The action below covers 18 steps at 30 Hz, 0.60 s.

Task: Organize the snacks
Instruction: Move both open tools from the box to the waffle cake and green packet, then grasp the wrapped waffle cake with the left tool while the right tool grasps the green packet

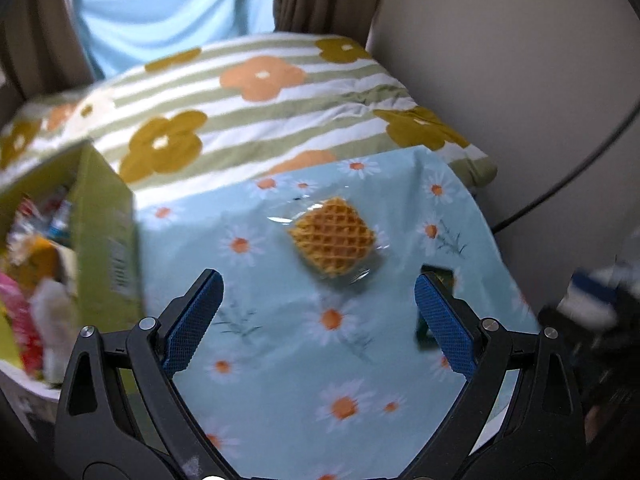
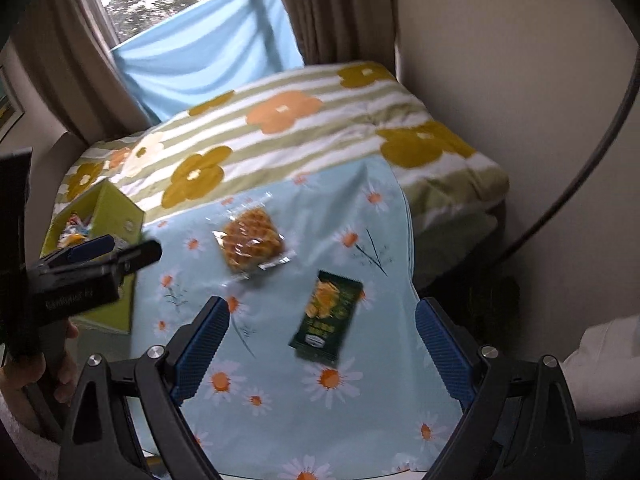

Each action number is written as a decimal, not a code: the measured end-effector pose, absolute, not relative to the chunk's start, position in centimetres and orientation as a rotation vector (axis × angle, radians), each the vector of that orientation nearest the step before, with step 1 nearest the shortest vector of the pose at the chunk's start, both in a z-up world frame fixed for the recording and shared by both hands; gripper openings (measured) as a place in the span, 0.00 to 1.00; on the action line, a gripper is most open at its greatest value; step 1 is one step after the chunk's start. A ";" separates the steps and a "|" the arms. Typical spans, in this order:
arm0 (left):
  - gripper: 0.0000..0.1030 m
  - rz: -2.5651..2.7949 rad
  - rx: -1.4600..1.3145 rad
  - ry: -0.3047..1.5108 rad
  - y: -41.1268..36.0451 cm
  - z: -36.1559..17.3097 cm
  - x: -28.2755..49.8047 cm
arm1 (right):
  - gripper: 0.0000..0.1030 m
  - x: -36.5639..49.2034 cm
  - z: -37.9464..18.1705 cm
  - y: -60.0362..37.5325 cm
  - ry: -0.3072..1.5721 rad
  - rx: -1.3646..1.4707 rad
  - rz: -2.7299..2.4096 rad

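Two wide-open grippers are hovering over a daisy-print cloth with two packaged snacks lying on it.

The left gripper (image 1: 318,308) and the right gripper (image 2: 322,336) are both gaping wide and holding nothing; on the daisy cloth (image 2: 280,408) a dark green snack packet (image 2: 326,316) is lying just ahead of the right gripper's blue pads; the wrapped waffle (image 1: 332,236) is lying a little farther off, apart from the packet; to the left a green box (image 1: 108,232) is sitting, filled with mixed snacks; beyond, a striped flowered blanket (image 2: 280,136) is spreading toward the curtains (image 2: 332,12).
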<state>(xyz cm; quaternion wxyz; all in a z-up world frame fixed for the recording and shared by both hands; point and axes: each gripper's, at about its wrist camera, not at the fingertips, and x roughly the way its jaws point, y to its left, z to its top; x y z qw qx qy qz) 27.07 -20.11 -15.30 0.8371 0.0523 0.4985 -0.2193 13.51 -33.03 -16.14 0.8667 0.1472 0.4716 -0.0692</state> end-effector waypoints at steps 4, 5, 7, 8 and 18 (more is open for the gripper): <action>0.93 -0.445 0.101 1.109 -22.5 -17.6 29.0 | 0.90 14.2 -18.5 -33.6 1.026 0.347 -0.152; 0.93 -0.442 0.105 1.127 -23.3 -18.4 29.7 | 0.90 14.5 -19.2 -33.7 1.035 0.353 -0.158; 0.93 -0.440 0.111 1.150 -24.3 -19.6 30.6 | 0.90 15.0 -20.1 -33.8 1.048 0.365 -0.162; 0.93 -0.434 0.115 1.162 -24.7 -20.2 31.1 | 0.90 15.3 -20.7 -33.8 1.059 0.373 -0.170; 0.93 -0.399 0.167 1.263 -28.1 -26.4 35.9 | 0.90 18.2 -25.8 -33.0 1.152 0.403 -0.212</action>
